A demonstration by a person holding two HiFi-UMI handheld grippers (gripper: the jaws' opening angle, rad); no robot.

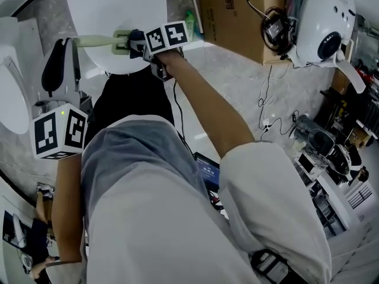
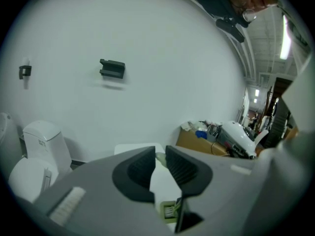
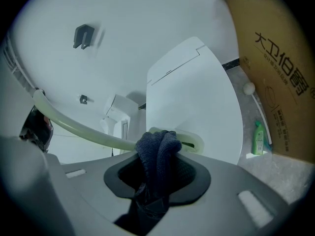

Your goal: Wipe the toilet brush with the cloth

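Note:
The toilet brush is pale green, with a long curved handle and a flat head. In the head view its handle runs across in front of a white oval panel. My left gripper is shut on the handle's left end; in its own view my left gripper shows a pale green piece low between the jaws. My right gripper is shut on a dark blue cloth. The cloth lies against the brush where handle meets head.
A white toilet stands at the left. A cardboard box lies to the right, with a green bottle at its foot. A white machine and cables sit on the floor at the right.

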